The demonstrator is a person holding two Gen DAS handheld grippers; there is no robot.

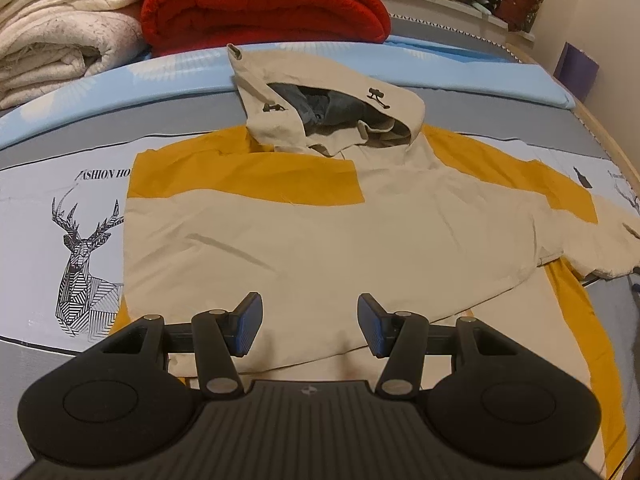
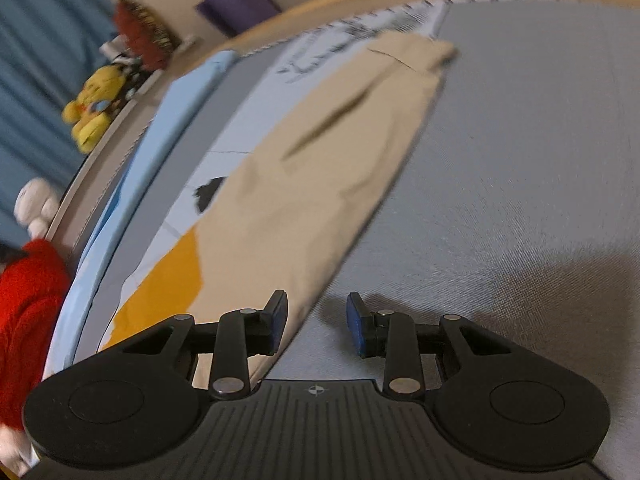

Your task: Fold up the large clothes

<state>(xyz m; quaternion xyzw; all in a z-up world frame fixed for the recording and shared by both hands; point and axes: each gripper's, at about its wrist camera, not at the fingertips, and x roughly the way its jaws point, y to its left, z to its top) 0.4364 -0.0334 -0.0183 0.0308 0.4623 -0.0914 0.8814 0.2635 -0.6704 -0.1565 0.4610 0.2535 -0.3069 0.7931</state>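
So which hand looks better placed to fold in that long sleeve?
Probably the right. The right gripper is open beside the outstretched sleeve, its edge between the fingers. The left gripper, also open, hovers over the jacket body.

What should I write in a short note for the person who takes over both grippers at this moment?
Left gripper: open, holds nothing, over the lower edge of the jacket.
Right gripper: open, holds nothing, beside the outstretched sleeve, one finger over its edge.
Jacket: beige and yellow, spread on the bed sheet, hood at the far end.
Done: one side looks already folded in across the body.
Left: the other sleeve lies out flat and is not yet folded; then probably fold the hood and body, as neither looks folded.
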